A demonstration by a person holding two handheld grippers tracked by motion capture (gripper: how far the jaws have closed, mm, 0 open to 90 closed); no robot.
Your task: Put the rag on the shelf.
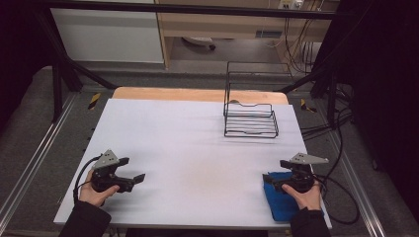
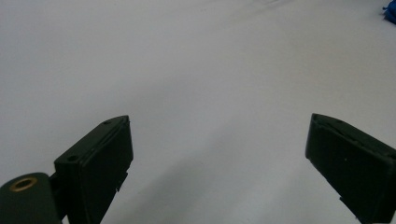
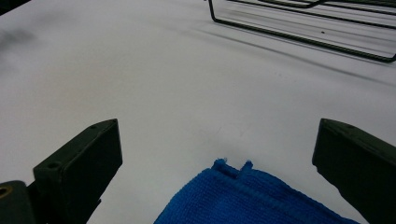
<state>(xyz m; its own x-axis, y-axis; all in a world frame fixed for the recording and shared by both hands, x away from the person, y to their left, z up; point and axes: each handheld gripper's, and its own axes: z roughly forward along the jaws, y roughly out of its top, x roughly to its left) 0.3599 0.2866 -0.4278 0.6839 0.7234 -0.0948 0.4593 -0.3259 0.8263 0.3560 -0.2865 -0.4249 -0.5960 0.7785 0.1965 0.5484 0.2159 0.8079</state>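
A folded blue cloth (image 1: 277,196) lies on the white table (image 1: 197,148) at the near right corner. My right gripper (image 1: 276,170) hovers over it, jaws open, and in the right gripper view the cloth's (image 3: 252,200) corner sits low between the jaws of that gripper (image 3: 217,163) without touching them. At the near left, my left gripper (image 1: 132,170) is held just above the bare table, open, with nothing between its jaws (image 2: 219,158). A bit of the blue cloth (image 2: 390,11) peeks in at the top right of the left gripper view.
A black wire rack (image 1: 250,118) stands at the back right of the table; its base wires (image 3: 303,28) cross the top of the right gripper view. Cables (image 1: 341,148) trail off the table's right edge. A wooden board edge (image 1: 197,94) shows behind the white surface.
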